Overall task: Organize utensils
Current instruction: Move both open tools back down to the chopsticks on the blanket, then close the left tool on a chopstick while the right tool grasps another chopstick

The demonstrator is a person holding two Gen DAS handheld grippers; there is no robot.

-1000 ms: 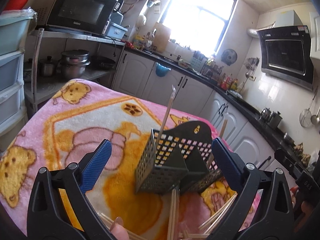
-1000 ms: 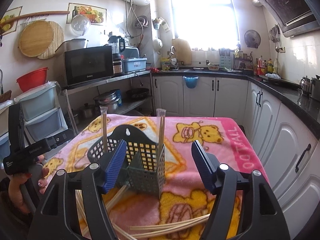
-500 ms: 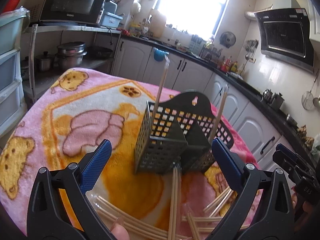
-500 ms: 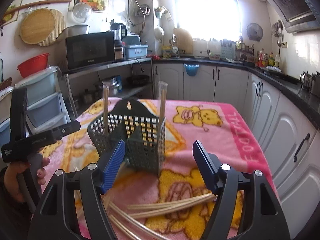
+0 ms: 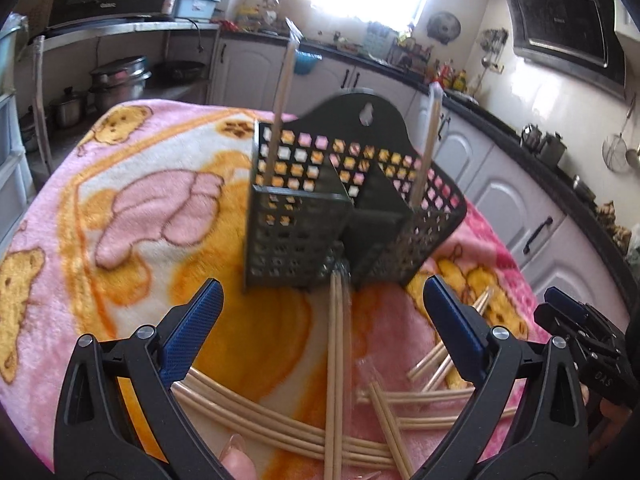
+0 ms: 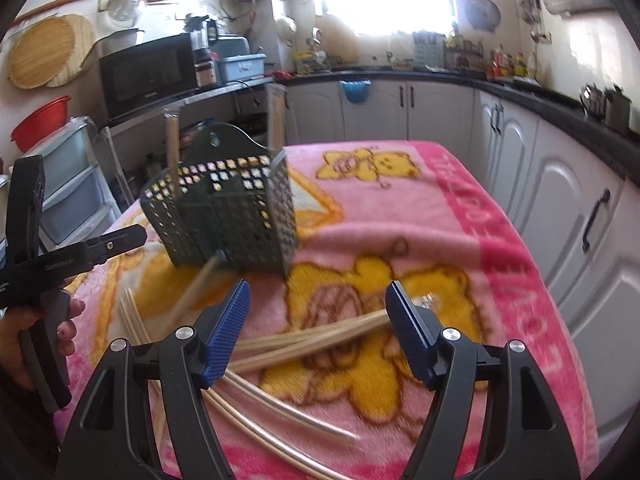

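A dark perforated utensil holder stands on the pink cartoon blanket; it also shows in the right wrist view. Two wrapped chopstick pairs stand upright in it. Several loose wooden chopsticks lie on the blanket in front of it, also in the right wrist view. My left gripper is open and empty above the loose chopsticks. My right gripper is open and empty over another bunch of chopsticks.
The blanket-covered table's right edge drops toward white cabinets. A shelf with a microwave and pots stands to the left. Plastic drawers sit at the far left.
Both grippers have tilted down and pulled back from the holder, so more of the loose chopsticks in front of it show. Both stay open and empty.
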